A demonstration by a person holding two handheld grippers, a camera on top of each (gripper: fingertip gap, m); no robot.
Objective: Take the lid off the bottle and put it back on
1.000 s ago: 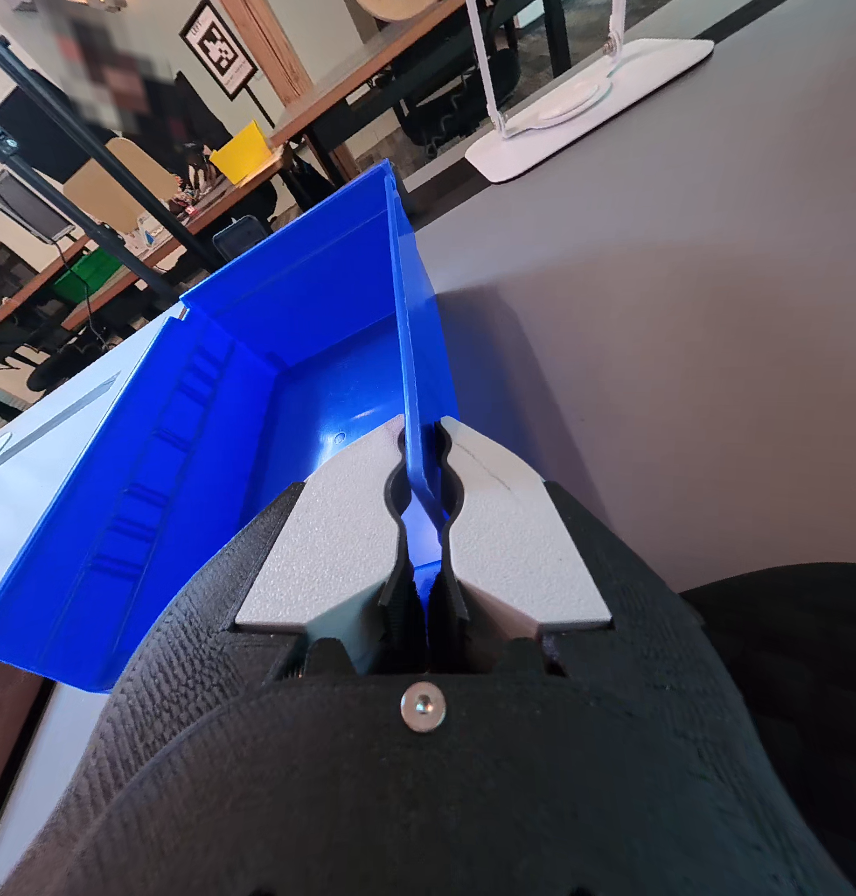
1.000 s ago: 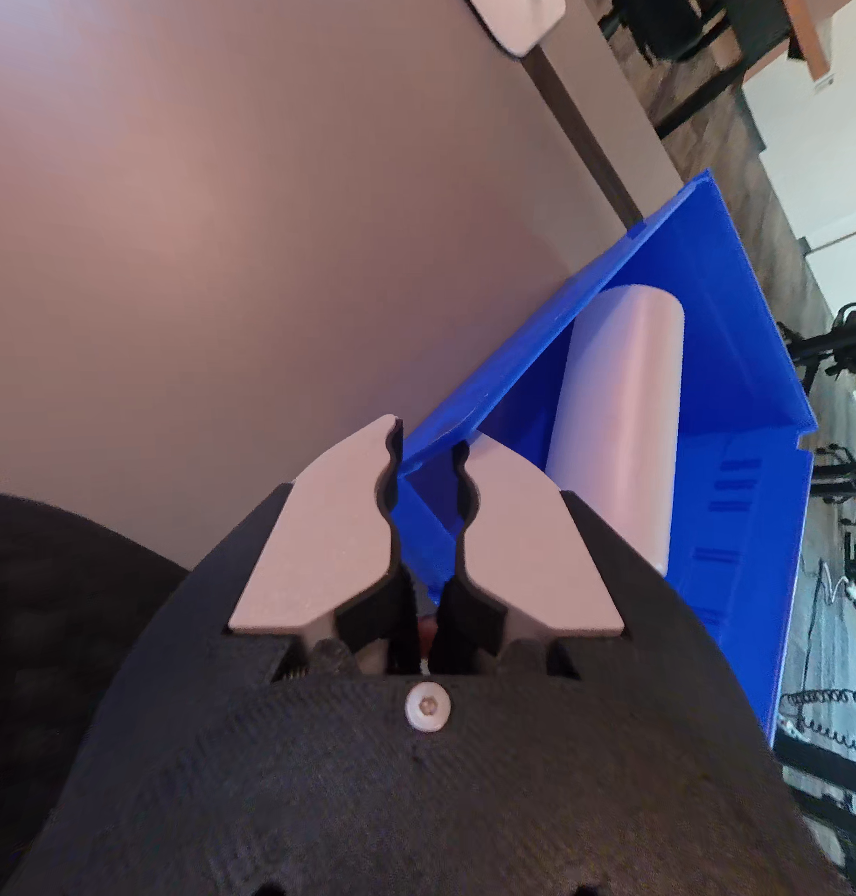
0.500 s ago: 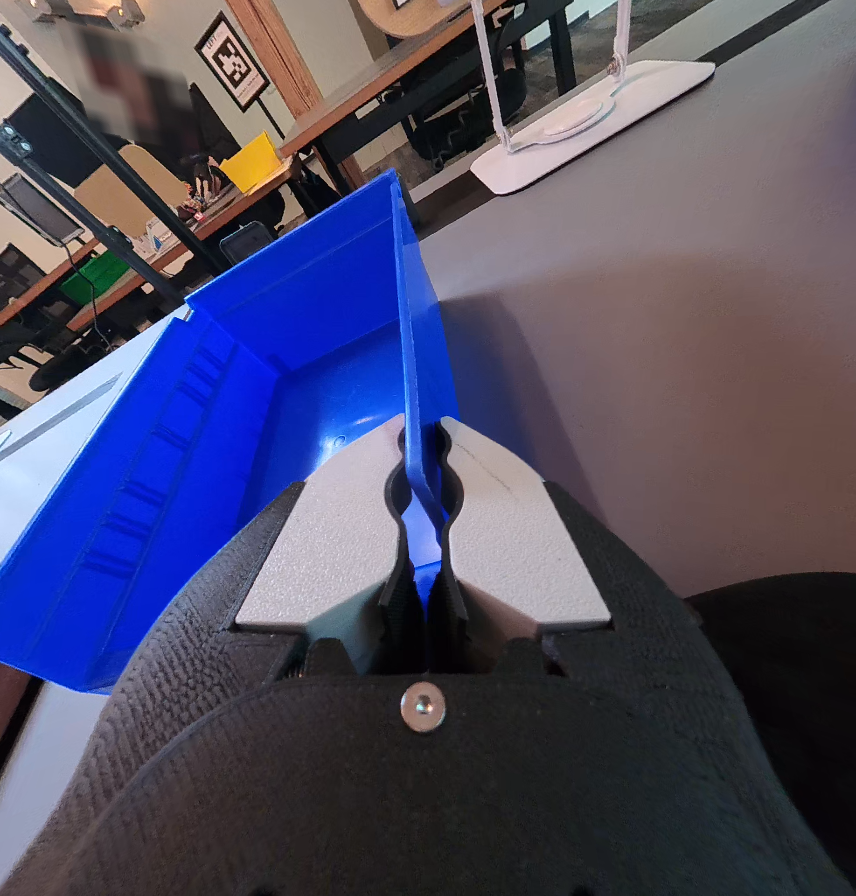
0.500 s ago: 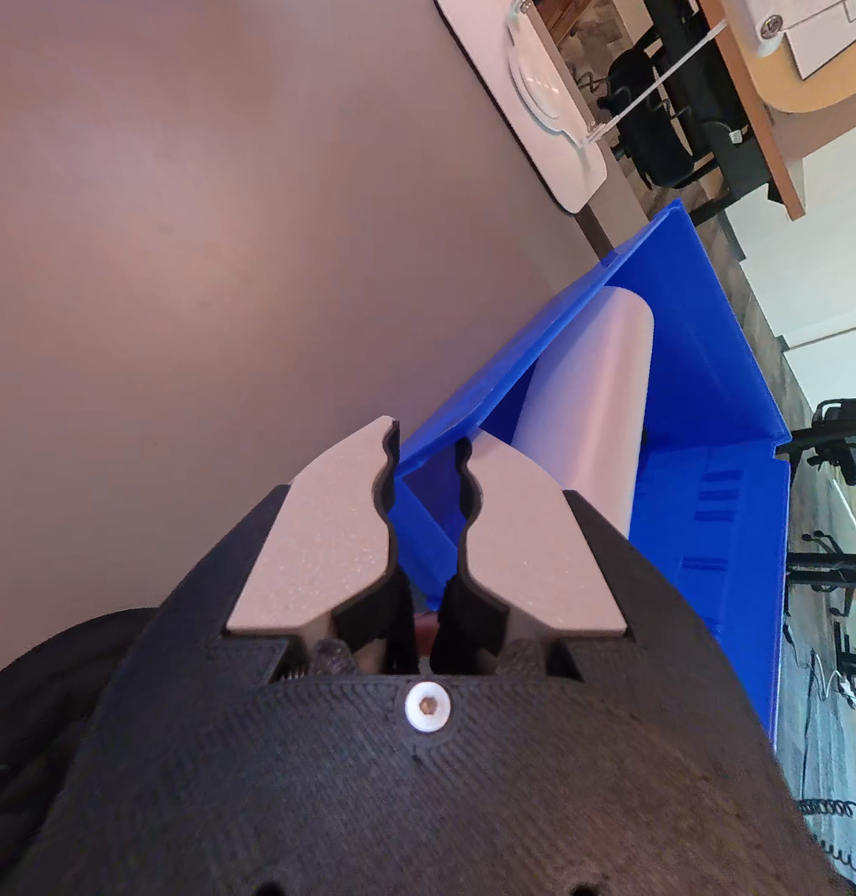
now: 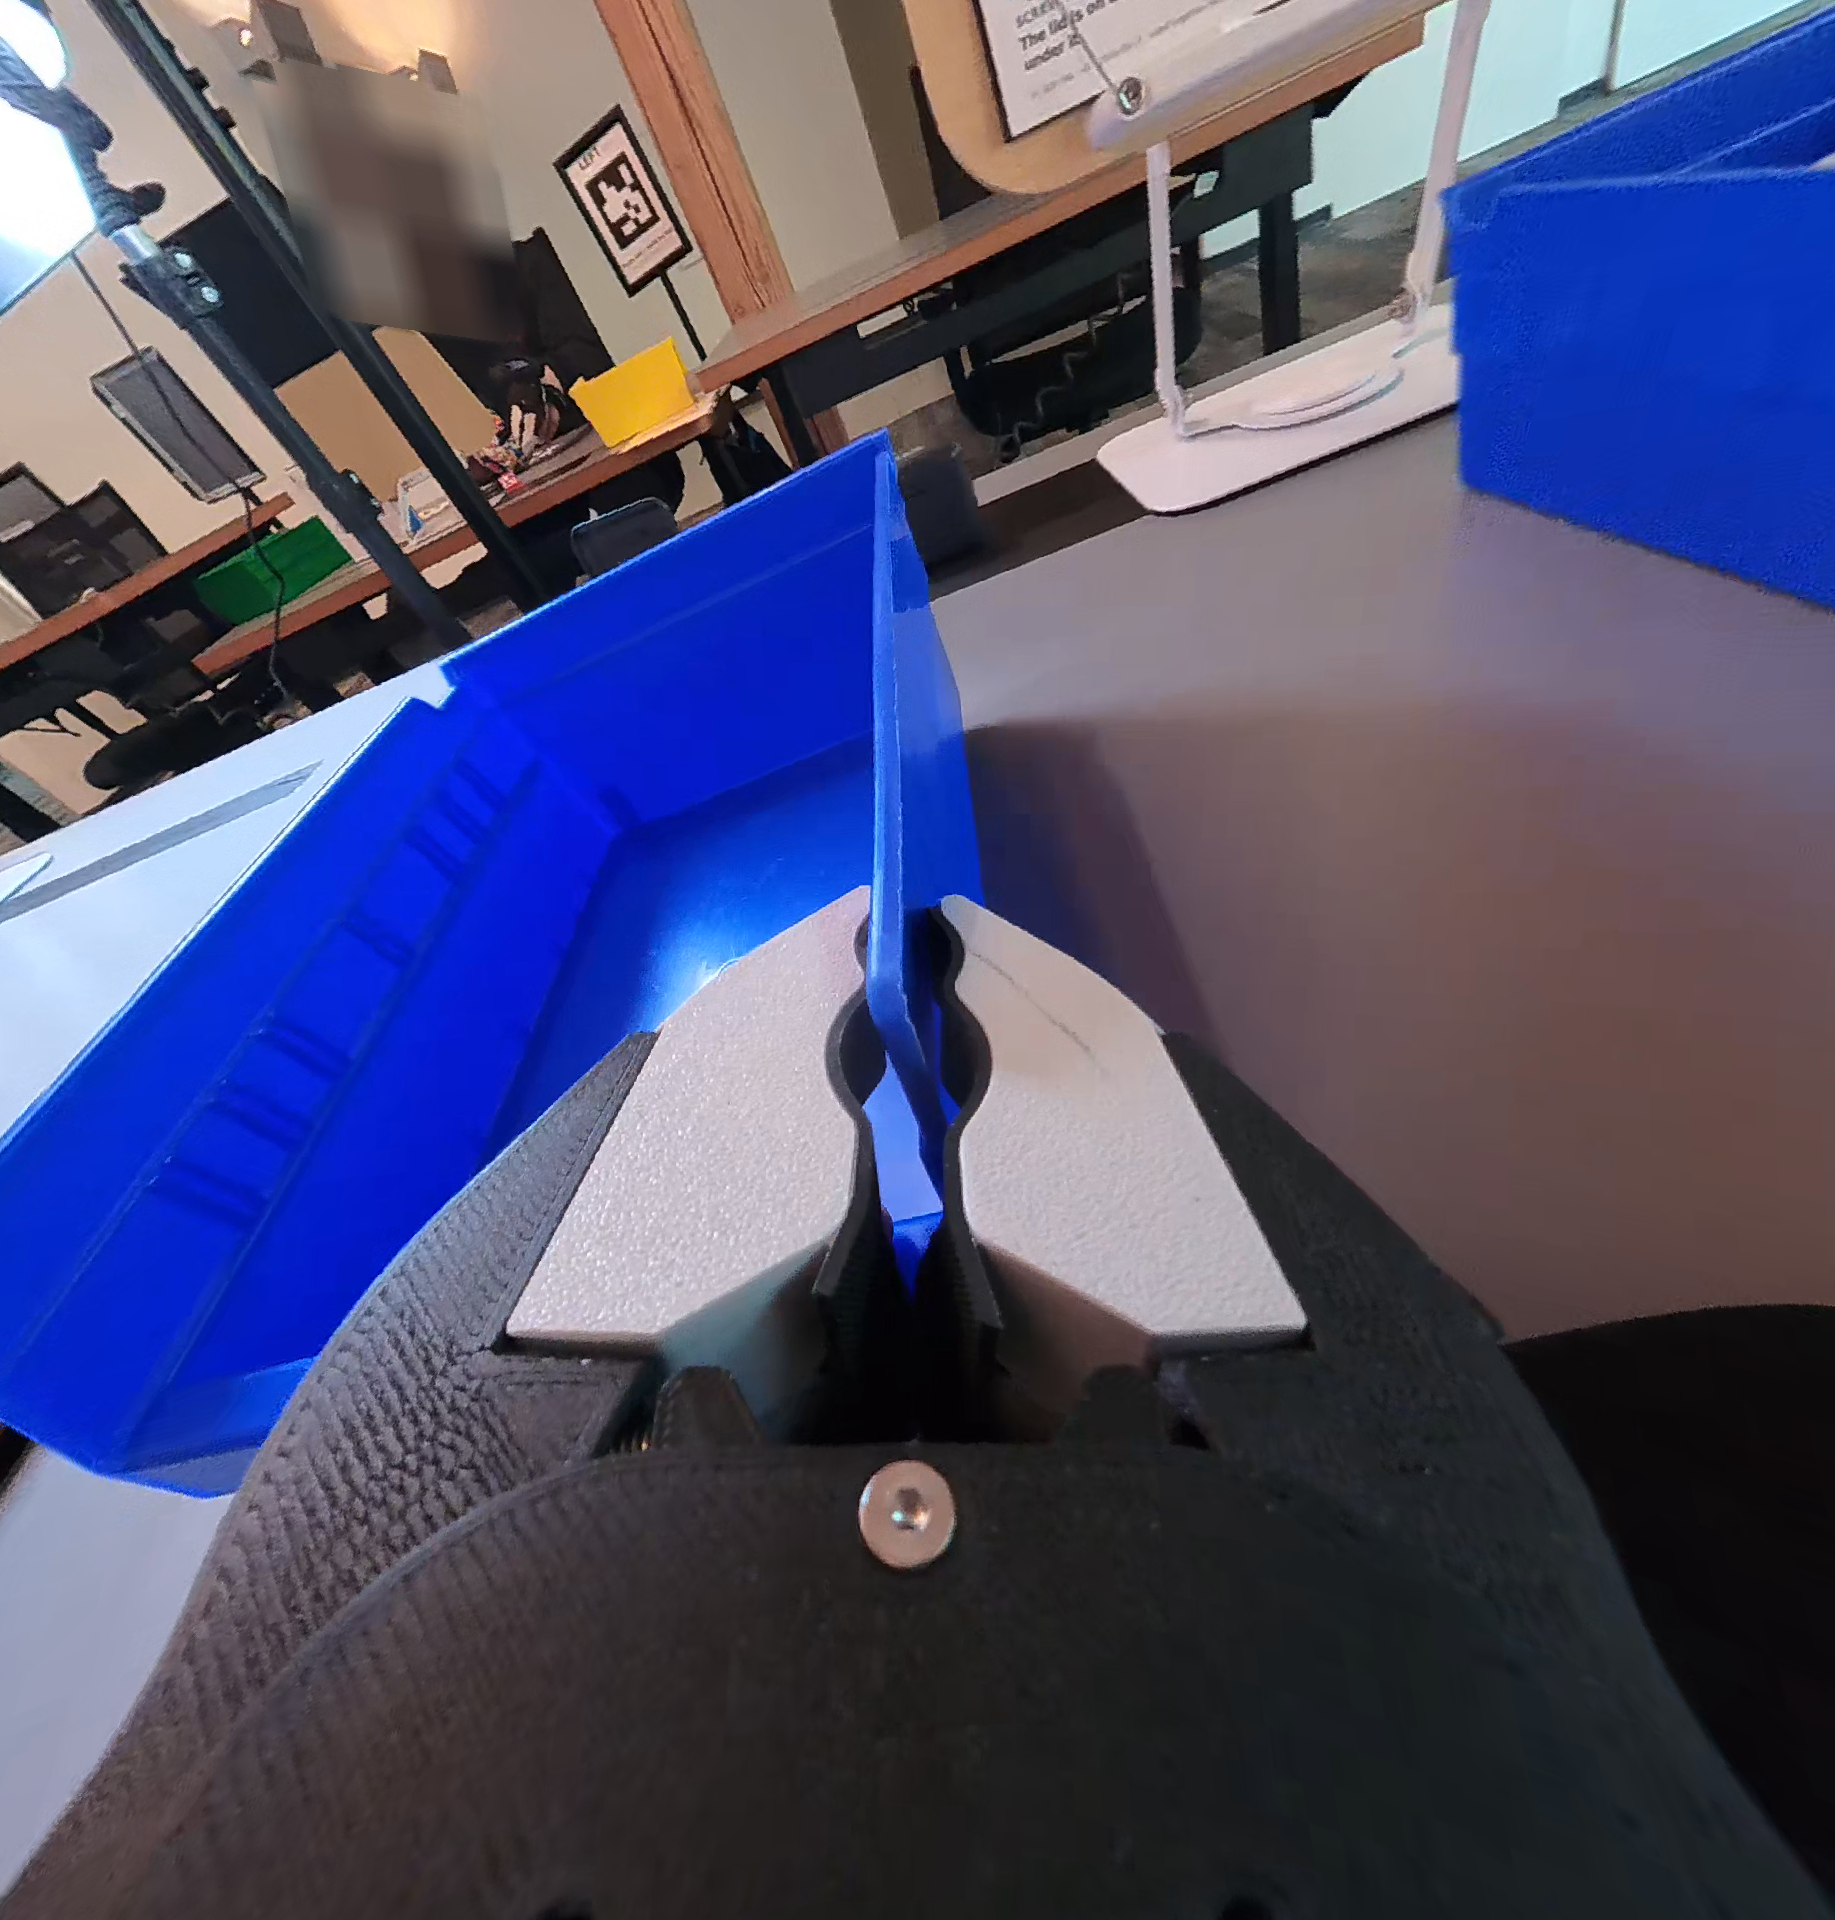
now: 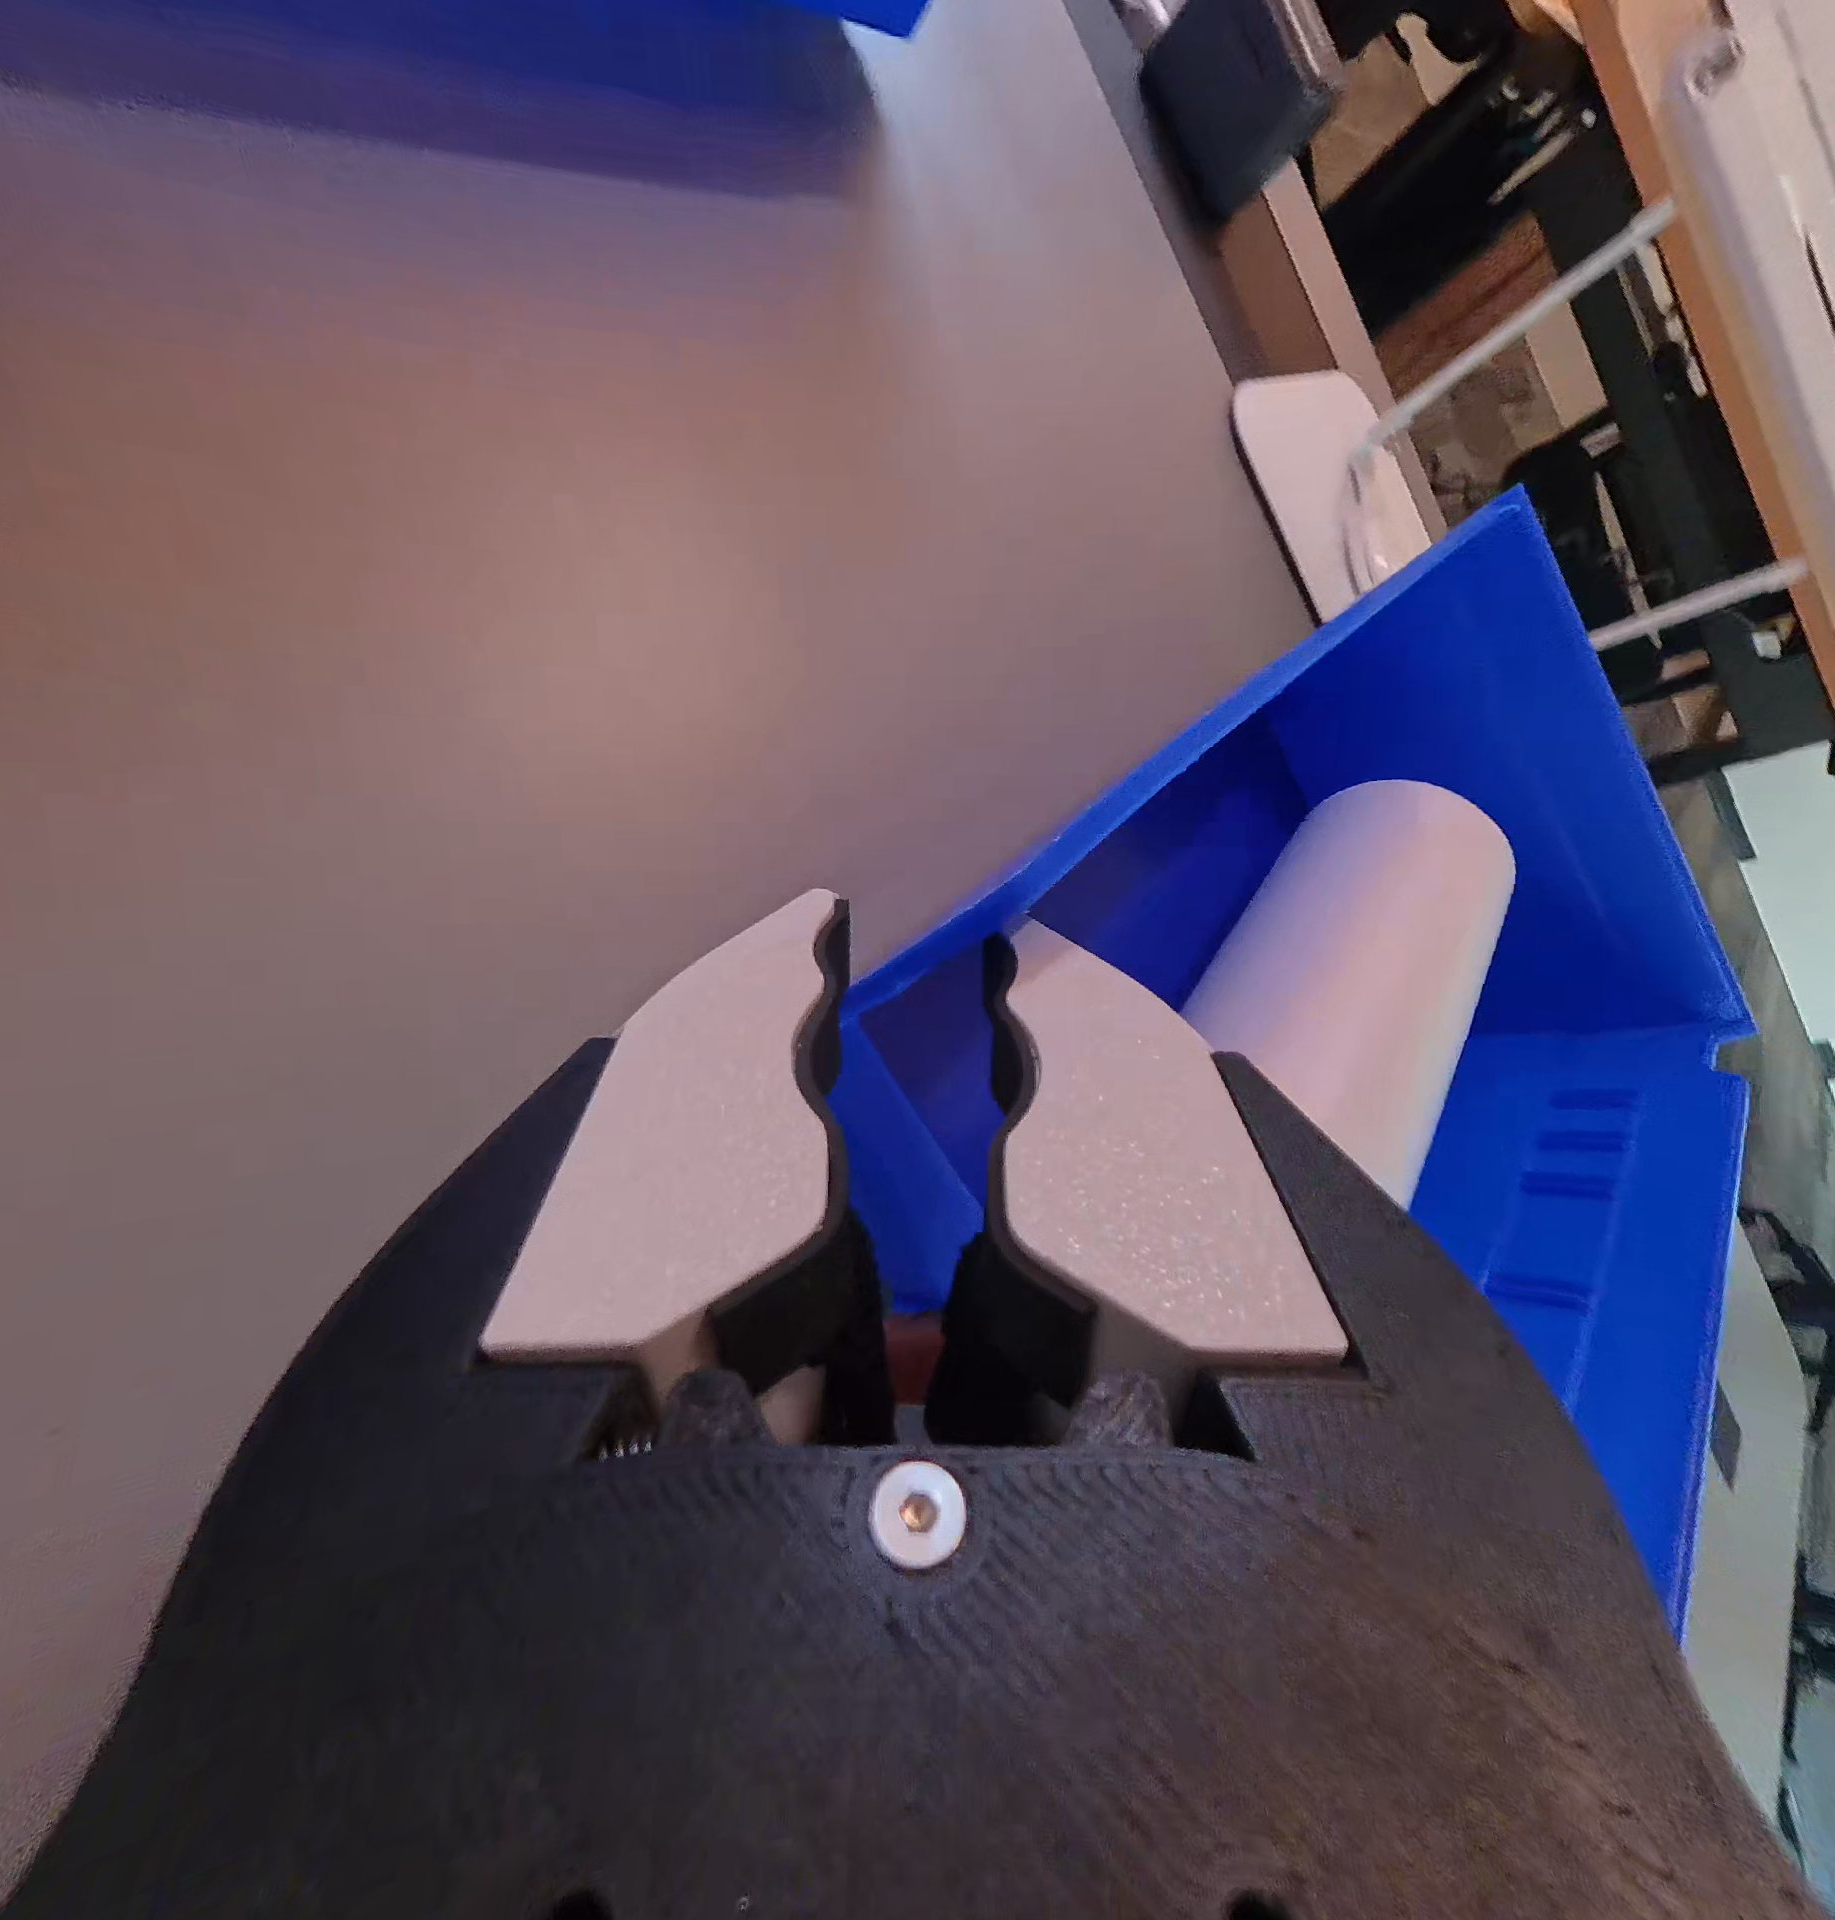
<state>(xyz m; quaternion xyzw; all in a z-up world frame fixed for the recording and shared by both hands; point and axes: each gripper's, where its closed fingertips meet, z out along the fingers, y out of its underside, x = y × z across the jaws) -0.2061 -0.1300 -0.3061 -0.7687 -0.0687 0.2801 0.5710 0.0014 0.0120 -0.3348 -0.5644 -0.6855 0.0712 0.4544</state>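
A white cylindrical bottle lies in a blue bin in the right wrist view; its lid end is hidden behind my fingers. My right gripper is shut on that bin's near corner wall. My left gripper is shut on the thin right wall of a blue bin whose visible inside is empty. I cannot tell whether these are one bin or two. A black shape at the lower right of the left wrist view looks like the other gripper.
Both grippers are over a grey table. Another blue bin stands at the far right. A white lamp base sits at the table's far edge. Desks, chairs and stands lie beyond. The gap from one gripper's tips to the other's is roughly 25 centimeters.
Both grippers have swung while still clamped on the bin walls, so the background shifted. The far blue bin has come into the left wrist view. The bottle stays in its bin.
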